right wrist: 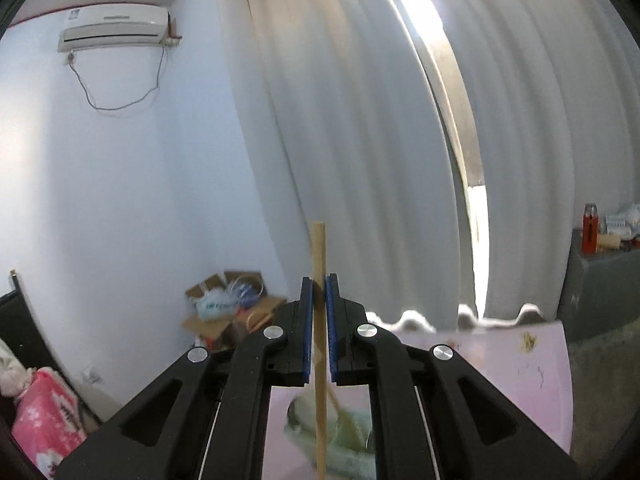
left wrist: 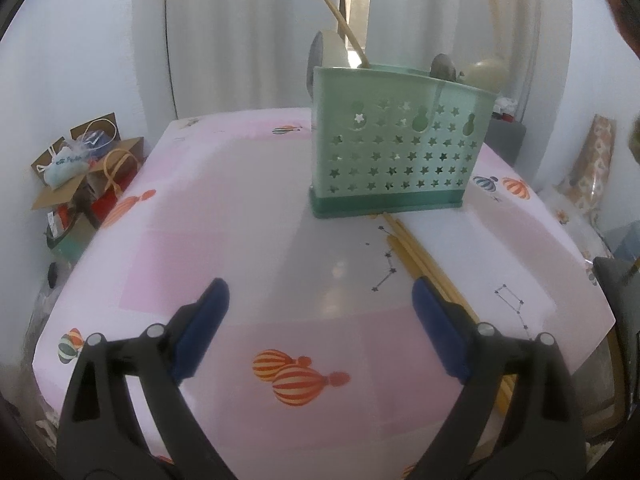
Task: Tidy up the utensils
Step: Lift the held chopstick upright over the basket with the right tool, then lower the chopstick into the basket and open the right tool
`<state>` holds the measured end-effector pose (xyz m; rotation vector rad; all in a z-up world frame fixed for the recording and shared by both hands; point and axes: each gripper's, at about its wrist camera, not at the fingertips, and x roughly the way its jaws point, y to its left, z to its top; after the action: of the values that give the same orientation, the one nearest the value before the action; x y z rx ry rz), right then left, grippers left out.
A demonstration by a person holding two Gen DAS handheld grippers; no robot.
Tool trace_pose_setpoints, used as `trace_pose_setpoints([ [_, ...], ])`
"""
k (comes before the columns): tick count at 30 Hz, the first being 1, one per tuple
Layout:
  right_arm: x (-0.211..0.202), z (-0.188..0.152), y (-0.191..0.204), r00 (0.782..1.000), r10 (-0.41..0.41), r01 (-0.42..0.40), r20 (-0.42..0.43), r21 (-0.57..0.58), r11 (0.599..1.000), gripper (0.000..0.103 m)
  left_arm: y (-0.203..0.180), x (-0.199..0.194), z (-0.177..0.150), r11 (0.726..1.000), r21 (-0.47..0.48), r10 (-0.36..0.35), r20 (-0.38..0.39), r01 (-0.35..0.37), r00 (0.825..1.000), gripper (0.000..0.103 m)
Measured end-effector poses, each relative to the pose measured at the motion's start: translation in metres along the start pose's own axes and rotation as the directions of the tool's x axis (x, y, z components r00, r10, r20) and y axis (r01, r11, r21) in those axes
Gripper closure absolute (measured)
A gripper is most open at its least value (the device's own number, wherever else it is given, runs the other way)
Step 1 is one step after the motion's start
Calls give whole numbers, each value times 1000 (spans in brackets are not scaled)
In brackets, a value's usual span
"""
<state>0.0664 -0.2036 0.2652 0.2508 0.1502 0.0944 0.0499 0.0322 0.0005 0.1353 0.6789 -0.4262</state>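
A table covered with a pink cloth (left wrist: 224, 216) printed with balloons is set before white curtains (right wrist: 360, 140), with an air conditioner (right wrist: 114, 26) seen on the wall at 10 o'clock in the right wrist view. The left gripper (left wrist: 320, 320) is held low over the cloth, aimed toward 12 o'clock, its blue-padded fingers spread wide with nothing between them. A green caddy (left wrist: 396, 152) pierced with star holes stands upright at 12 o'clock from it; spoons and one slanted chopstick (left wrist: 346, 30) rise from its top. More chopsticks (left wrist: 416, 256) lie flat on the cloth, running from the caddy's base toward 5 o'clock, partly hidden behind the right finger. The right gripper (right wrist: 319, 330) is raised above the caddy and clamped on a single chopstick (right wrist: 319, 252), whose long axis runs from 12 to 6 o'clock. Its lower end is cut off at the frame's edge, and the caddy below is blurred.
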Motion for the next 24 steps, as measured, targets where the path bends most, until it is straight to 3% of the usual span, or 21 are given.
trace_pose_setpoints([
  [4,25,8,-5,998,-35,34,49,2,999,96,2,-2,0,1000,-13,11,9,-11,1000,14],
  [9,62,-5,-17,996,-86,86,22,-3,996,96,5,-2,-1,999,-23,23,10,-23,1000,14],
  [14,105,-41,-39,984,-128,130,-127,9,991,96,7,-1,-2,999,-40,27,9,-26,1000,14],
  [17,118,-61,-54,953,-202,206,-224,-6,979,93,9,0,-3,998,-48,28,9,-27,1000,14],
  [19,112,-62,-60,949,-215,222,-231,7,975,71,10,1,-3,998,-50,26,4,-26,1000,14],
  [21,99,-58,-61,952,-236,242,-193,6,970,58,10,2,-4,998,-49,27,3,-27,1000,14],
  [24,78,-51,-61,957,-245,248,-156,0,969,51,10,3,-5,998,-51,24,1,-24,1000,14],
])
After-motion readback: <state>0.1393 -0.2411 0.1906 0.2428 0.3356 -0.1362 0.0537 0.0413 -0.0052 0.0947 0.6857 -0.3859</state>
